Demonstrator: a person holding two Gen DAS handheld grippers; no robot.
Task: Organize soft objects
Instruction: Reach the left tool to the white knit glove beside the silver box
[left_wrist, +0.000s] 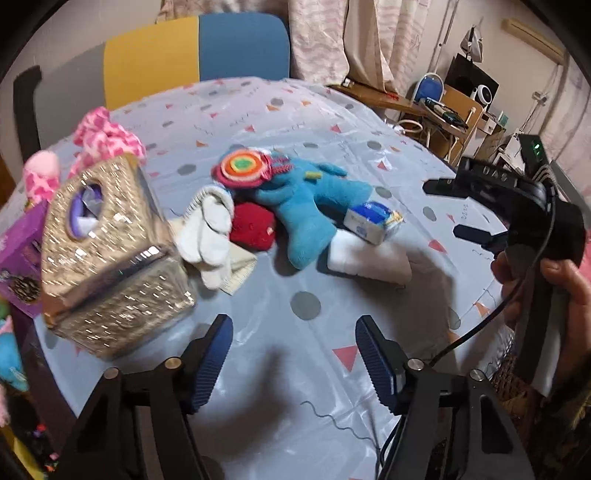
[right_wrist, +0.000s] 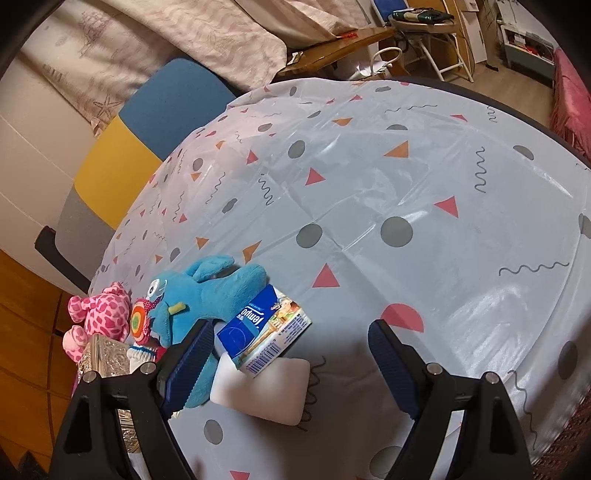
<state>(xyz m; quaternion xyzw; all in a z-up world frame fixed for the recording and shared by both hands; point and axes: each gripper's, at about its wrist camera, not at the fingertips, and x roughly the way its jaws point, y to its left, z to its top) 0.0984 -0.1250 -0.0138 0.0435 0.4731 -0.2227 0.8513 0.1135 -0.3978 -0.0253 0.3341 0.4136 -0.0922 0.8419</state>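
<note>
A blue plush toy lies mid-table with a striped round disc at its head. Beside it sit a red soft lump, white gloves, a tissue pack and a white folded pad. My left gripper hovers open over bare cloth in front of them, holding nothing. My right gripper is open wide just short of the tissue pack, and its pads touch nothing I can see.
A glittery gold tissue box stands at the left, with a pink spotted plush behind it and a purple box beside it. A yellow and blue chair is at the far table edge.
</note>
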